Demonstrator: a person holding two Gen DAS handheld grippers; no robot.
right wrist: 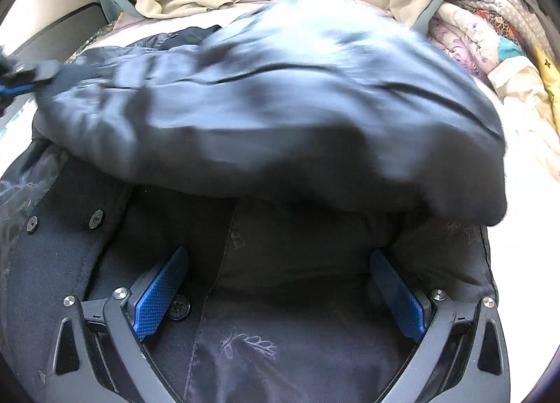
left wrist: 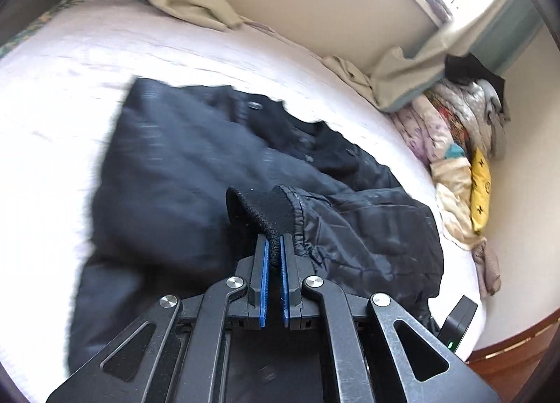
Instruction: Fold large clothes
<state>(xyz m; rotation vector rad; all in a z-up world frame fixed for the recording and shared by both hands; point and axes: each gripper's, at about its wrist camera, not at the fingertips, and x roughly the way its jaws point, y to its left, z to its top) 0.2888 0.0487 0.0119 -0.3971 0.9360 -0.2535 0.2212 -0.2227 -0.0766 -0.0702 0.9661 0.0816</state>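
Left wrist cam: my left gripper (left wrist: 275,245) is clamped tight on the knit cuff (left wrist: 260,209) of the sleeve (left wrist: 353,228), blue pads pinching the ribbed fabric w/ no gap to spare. One dark jacket (left wrist: 168,165), lying across the bed (left wrist: 70,63), roughly mid-mattress, collar end toward the wall side. Picture's smeary, so fine detail on the far edge of the jacket I can't call.

Right wrist cam: my right gripper (right wrist: 278,284) has its jaws spread wide, nothing gripped. Both blue pads rest low over the jacket's open front, lining (right wrist: 252,343) w/ a stitched motif just below them. The sleeve hangs in a big blurred bulge above the jacket body, and I can see the left gripper at the far left edge of that view, holding the cuff end.

Step, as I read it: sleeve fold-in. Cuff is caught and lifted; sleeve needs carrying across the jacket's chest and laying flat. Next move calls for a steady sweep toward the jacket's middle, keeping tension so the sleeve doesn't bunch, then letting go once it lies flat. Right side looks placed to pin the body down meanwhile, prob. best left there.

Count: 1 jacket, 1 sleeve in hand, 2 grippers. Buttons (right wrist: 179,308): 3 visible near the jacket's front edge in the right cam. Beyond the jacket, by the wall: a pile of bedding (left wrist: 455,130), can't count pieces. 1 yellow cushion (left wrist: 480,189) tucked in it.
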